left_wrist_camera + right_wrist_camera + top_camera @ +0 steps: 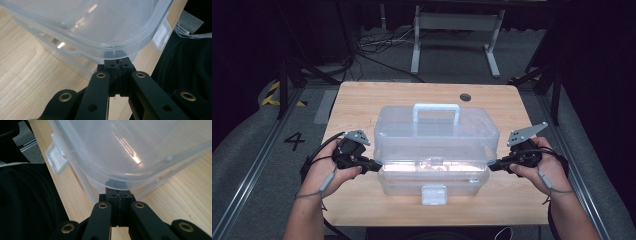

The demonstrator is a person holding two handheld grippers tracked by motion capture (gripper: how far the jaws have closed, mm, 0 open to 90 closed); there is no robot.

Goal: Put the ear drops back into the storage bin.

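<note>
A: Where did the clear, rectangular plastic storage box with the hinged lid (434, 150) sit?

B: In the middle of the pale wooden table (362, 102), its white carry handle (436, 113) up on the lid and its white front latch (434, 194) facing the person.

A: And the left gripper (376, 165)?

B: Its black jaws were pressed together, nothing between them, the tips under the lid's rim at the box's left end. In the left gripper view the closed tips (116, 65) met the edge of the translucent lid (105, 27).

A: The right gripper (492, 165)?

B: Mirrored it at the right end: jaws squeezed fully together, tips (119, 194) tucked beneath the lid's overhanging lip (130, 182).

A: Was the lid down?

B: It looked slightly raised along the front, though I could not tell for sure
</note>
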